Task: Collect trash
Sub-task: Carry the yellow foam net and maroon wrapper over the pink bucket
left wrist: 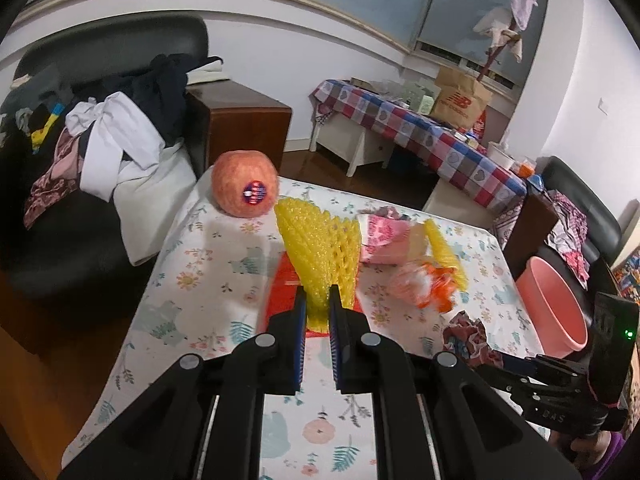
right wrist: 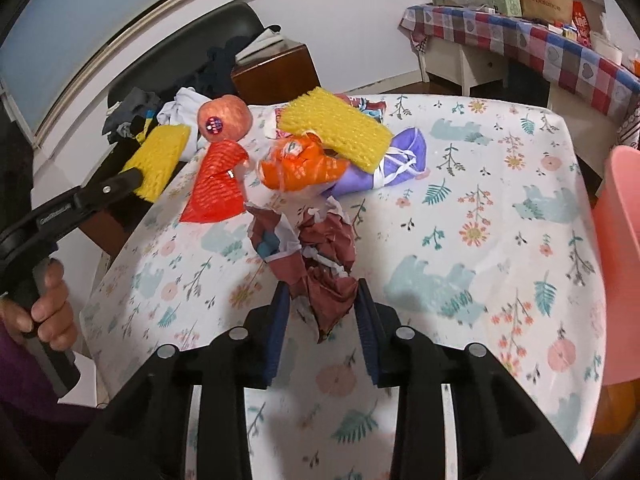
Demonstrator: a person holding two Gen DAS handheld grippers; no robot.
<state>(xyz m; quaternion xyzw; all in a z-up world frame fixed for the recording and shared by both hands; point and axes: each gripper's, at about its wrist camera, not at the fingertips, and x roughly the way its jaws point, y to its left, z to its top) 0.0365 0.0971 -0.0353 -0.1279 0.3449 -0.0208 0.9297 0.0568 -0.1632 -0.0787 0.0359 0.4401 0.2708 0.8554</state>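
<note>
My left gripper [left wrist: 318, 300] is shut on a yellow foam fruit net [left wrist: 320, 248] and holds it above the floral table [left wrist: 208, 264]; the net and gripper also show in the right wrist view [right wrist: 158, 158]. My right gripper [right wrist: 320, 300] is closed around a crumpled dark-red wrapper [right wrist: 324, 264], which also shows in the left wrist view [left wrist: 470, 338]. On the table lie a red foam net [right wrist: 218, 188], an orange plastic bag [right wrist: 300, 164], a second yellow net [right wrist: 336, 126], a purple bag [right wrist: 400, 156] and a pink carton [left wrist: 384, 238].
An apple with a sticker [left wrist: 244, 184] sits at the table's far corner. A pink bin [left wrist: 554, 304] stands beside the table's right edge. A black sofa with clothes [left wrist: 100, 136] is on the left. A checkered side table [left wrist: 420, 128] is behind.
</note>
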